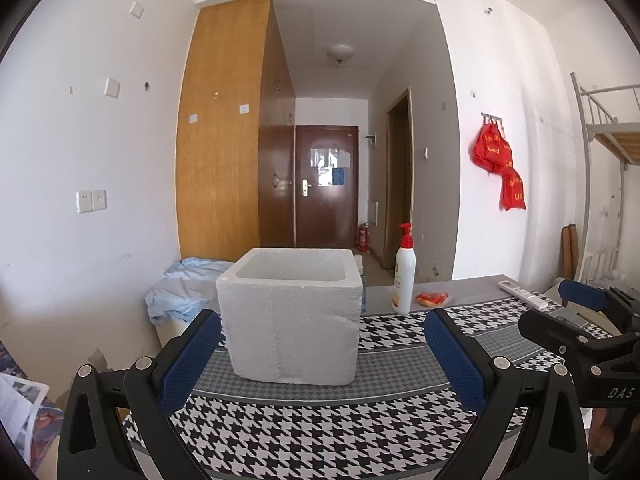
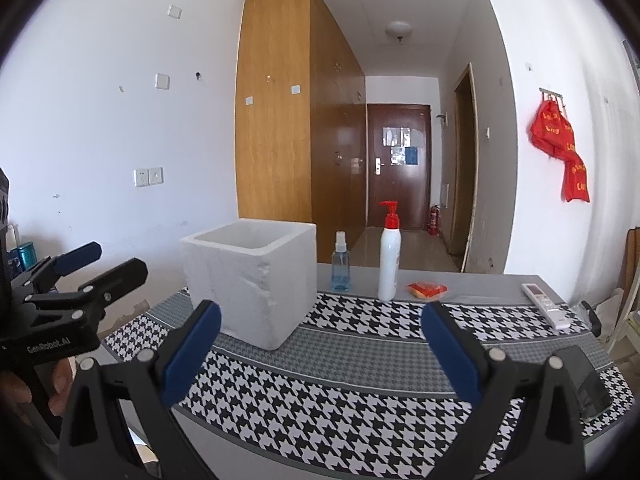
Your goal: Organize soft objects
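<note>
A white foam box (image 1: 290, 316) stands open-topped on the houndstooth cloth (image 1: 320, 420), just beyond my left gripper (image 1: 322, 344), which is open and empty. In the right wrist view the box (image 2: 250, 284) is ahead to the left of my right gripper (image 2: 320, 340), also open and empty. A small orange-red soft packet (image 1: 432, 299) lies at the far side of the table, right of the lotion bottle; it also shows in the right wrist view (image 2: 426, 290). Each gripper appears in the other's view: the right gripper (image 1: 580, 320), the left gripper (image 2: 80, 276).
A white pump bottle with red top (image 2: 390, 252) and a blue spray bottle (image 2: 340, 262) stand behind the box. A white remote (image 2: 546, 305) lies at the right, a dark object (image 2: 588, 384) at the near right edge. Blue cloth (image 1: 180, 288) lies left of the table.
</note>
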The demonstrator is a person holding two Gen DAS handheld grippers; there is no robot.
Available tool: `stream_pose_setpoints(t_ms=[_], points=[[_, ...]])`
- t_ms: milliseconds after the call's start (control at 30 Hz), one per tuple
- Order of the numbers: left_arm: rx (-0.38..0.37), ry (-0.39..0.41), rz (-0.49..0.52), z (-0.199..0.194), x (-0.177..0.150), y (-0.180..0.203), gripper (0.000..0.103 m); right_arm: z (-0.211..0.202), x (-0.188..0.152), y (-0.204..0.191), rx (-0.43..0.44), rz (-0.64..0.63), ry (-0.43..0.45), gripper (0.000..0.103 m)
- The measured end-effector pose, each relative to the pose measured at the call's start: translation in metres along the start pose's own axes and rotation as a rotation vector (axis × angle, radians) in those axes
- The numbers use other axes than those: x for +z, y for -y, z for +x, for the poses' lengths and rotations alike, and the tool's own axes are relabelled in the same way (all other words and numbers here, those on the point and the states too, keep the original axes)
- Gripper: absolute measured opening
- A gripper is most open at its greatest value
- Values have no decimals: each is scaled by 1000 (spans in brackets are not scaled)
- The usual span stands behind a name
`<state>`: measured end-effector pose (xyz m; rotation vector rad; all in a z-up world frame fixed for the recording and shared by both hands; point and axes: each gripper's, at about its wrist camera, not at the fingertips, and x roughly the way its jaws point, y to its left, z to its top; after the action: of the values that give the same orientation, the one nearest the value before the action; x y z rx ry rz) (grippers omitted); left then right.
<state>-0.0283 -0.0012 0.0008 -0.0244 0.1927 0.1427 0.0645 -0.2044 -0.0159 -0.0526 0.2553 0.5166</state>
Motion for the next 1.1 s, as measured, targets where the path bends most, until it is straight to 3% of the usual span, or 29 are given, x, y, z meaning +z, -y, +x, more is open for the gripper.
stream_pose_setpoints(t_ms=[1100], points=[[-17, -34, 32, 1, -6, 8, 102, -6, -6, 8, -11, 27, -5, 102]])
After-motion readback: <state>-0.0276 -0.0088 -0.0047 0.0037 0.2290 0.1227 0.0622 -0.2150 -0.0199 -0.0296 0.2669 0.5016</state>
